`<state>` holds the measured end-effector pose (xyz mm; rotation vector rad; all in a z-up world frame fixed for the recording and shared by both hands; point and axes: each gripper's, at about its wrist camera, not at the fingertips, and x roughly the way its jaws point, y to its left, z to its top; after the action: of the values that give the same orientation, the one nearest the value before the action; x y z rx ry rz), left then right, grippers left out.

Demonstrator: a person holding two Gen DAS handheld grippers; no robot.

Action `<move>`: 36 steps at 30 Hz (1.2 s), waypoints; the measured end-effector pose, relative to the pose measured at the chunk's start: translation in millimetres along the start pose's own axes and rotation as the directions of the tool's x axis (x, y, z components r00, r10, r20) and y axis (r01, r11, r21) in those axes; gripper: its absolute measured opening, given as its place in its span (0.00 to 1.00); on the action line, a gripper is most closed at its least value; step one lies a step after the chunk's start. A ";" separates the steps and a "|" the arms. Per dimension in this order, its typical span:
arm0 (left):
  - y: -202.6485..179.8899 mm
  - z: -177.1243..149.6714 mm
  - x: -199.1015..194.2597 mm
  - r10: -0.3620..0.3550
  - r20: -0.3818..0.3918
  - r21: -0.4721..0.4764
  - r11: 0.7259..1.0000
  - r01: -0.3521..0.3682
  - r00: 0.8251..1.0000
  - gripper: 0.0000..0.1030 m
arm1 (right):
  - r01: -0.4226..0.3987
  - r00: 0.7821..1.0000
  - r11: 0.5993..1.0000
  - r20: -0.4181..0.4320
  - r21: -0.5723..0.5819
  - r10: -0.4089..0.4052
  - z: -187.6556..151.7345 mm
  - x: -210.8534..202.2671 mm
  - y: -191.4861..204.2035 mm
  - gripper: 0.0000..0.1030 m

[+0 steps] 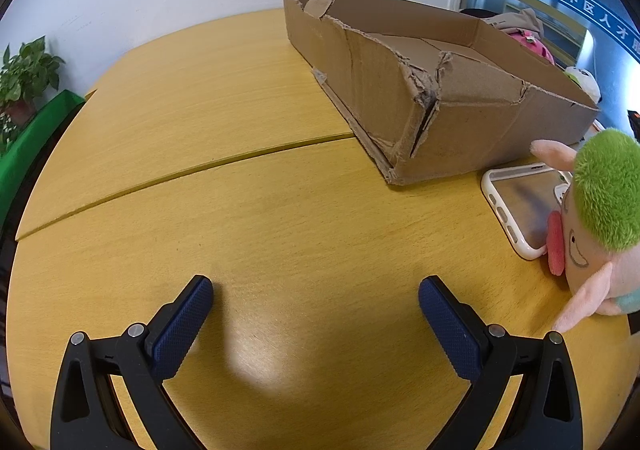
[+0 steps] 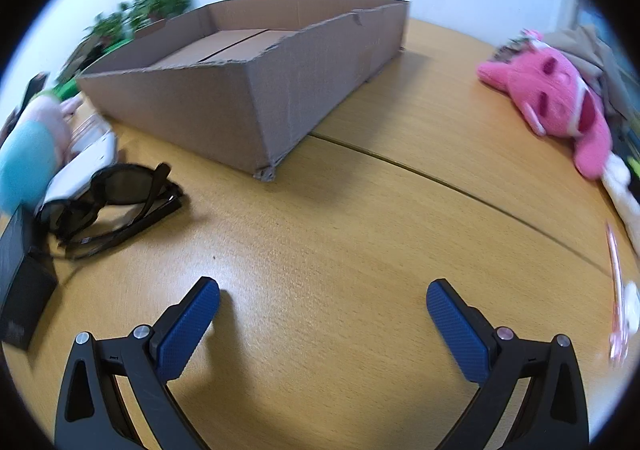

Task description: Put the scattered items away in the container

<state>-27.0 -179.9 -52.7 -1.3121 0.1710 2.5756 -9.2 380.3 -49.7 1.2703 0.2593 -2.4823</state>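
Both hand-held grippers hang spread wide over bare wood, gripping nothing: the left hand-held gripper [image 1: 316,304] and the right hand-held gripper [image 2: 323,306] each show blue pads well apart above the desk [image 1: 200,178]. Past the left one stands a torn cardboard box [image 1: 424,90], its near wall ripped, with a white phone case [image 1: 520,206] lying just beside its corner and a green-haired plush doll [image 1: 600,226] resting partly on that case. From the right side the same box [image 2: 240,90] looks empty (only its folded bottom flaps show). Black sunglasses [image 2: 112,202] lie folded left of it, a black box [image 2: 20,274] near them, and a pink plush toy [image 2: 556,102] lies well off to the right.
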 end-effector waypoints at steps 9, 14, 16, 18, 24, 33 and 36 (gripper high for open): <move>-31.1 -9.1 -68.4 0.094 0.174 -0.087 0.993 -0.080 0.980 1.00 | 0.063 0.996 0.986 0.049 0.154 -0.072 1.0 -28.3 47.3 1.00; -55.0 -1.1 -135.4 -0.027 0.288 -0.156 0.985 0.075 0.957 1.00 | 0.039 0.960 0.983 0.267 0.180 -0.087 13.0 -88.1 97.6 1.00; -74.1 -0.1 -148.8 -0.106 0.310 -0.155 0.975 0.161 0.945 1.00 | 0.003 0.947 0.982 0.316 0.190 -0.064 13.6 -101.1 117.6 1.00; -93.4 2.8 -153.9 -0.157 0.333 -0.153 0.964 0.218 0.930 1.00 | -0.015 0.942 0.981 0.332 0.192 -0.051 15.5 -104.5 133.0 1.00; -148.8 4.2 -146.1 -0.144 0.351 -0.171 0.962 0.214 0.925 1.00 | -0.075 0.949 0.988 0.314 0.133 0.030 22.8 -108.0 192.0 0.99; -160.8 -4.0 -144.8 -0.156 0.303 -0.225 0.947 0.230 0.940 1.00 | -0.086 0.971 0.990 0.230 0.108 0.059 32.4 -96.6 233.9 0.99; -157.5 -4.2 -143.8 -0.160 0.298 -0.256 0.936 0.240 0.941 1.00 | -0.080 0.970 0.992 0.238 0.101 0.054 34.3 -101.7 242.4 0.99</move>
<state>100.0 -52.7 62.2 -0.9770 -0.3867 2.6333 111.9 167.1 51.1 0.9934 0.0201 -2.5878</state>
